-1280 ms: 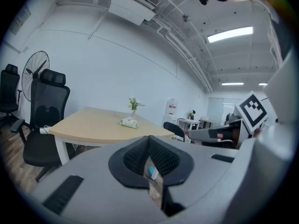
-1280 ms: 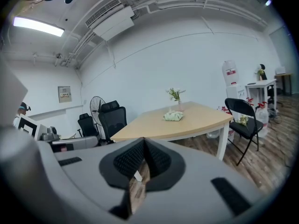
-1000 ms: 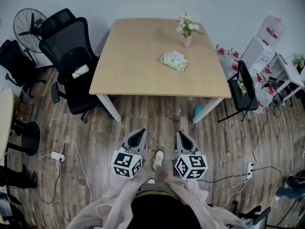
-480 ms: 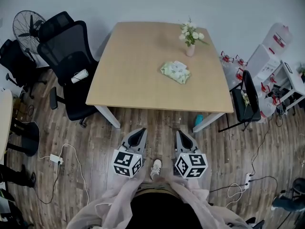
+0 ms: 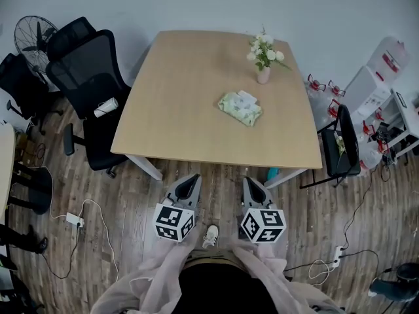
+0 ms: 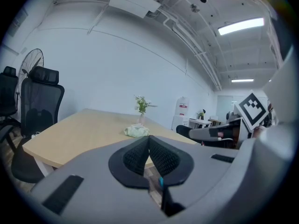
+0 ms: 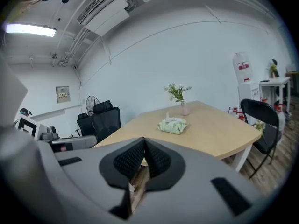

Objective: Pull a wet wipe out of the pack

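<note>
Wet wipe pack [image 5: 240, 107] lies on the wooden surface [image 5: 177, 110], right of its middle and a little nearer me than the small vase of flowers [image 5: 264, 74]. I hold both tongs over the floor, short of the surface's near edge, so the pack is well apart from either one. The left tongs [image 5: 191, 178] have their jaws pressed together with nothing between them, and the right tongs [image 5: 249, 182] are closed and empty too. From the right gripper view the pack [image 7: 173, 125] sits ahead and slightly right of the closed tips [image 7: 143, 140]. From the left gripper view it [image 6: 136, 131] shows just above and left of the tips [image 6: 148, 138]. The pack lies ahead and to my right, so I judge the right tongs the nearer pair. Its long axis runs slantwise across my line of reach, far end to my left and near end to my right. A pale tab seems to stand up from its top, though it is too small to be sure.
</note>
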`<state>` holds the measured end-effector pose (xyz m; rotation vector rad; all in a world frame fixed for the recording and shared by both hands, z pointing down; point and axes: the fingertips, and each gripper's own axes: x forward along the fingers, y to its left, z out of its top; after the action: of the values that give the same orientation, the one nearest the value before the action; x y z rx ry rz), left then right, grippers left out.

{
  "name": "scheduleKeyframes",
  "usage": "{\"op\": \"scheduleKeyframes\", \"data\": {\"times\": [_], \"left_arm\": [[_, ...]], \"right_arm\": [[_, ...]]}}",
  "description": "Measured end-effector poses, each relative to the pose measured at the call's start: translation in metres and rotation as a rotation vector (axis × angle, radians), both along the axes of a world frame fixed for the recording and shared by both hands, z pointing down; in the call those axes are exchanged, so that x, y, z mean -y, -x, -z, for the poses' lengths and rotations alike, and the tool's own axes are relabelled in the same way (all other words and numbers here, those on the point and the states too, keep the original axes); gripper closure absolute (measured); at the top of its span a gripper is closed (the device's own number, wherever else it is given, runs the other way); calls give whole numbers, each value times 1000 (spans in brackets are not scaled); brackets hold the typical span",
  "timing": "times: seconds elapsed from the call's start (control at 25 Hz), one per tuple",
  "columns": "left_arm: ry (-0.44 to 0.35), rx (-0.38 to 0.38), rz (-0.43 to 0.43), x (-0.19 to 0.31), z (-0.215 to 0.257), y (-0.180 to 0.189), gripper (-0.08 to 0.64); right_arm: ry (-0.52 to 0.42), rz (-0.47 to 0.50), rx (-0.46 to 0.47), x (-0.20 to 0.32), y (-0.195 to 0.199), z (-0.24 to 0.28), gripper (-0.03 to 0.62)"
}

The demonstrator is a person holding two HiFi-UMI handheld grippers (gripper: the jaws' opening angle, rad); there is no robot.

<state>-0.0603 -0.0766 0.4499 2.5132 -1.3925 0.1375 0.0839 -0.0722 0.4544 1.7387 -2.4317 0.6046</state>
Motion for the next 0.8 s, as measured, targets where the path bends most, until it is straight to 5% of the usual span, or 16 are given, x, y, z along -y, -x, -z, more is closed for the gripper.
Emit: {"op": "scheduleKeyframes", "data": {"times": [0.8], "left_arm": [[31,15,26,23,-19,-7,548]], "right_arm": [[43,-6,35,26,-12,-27,581]]}}
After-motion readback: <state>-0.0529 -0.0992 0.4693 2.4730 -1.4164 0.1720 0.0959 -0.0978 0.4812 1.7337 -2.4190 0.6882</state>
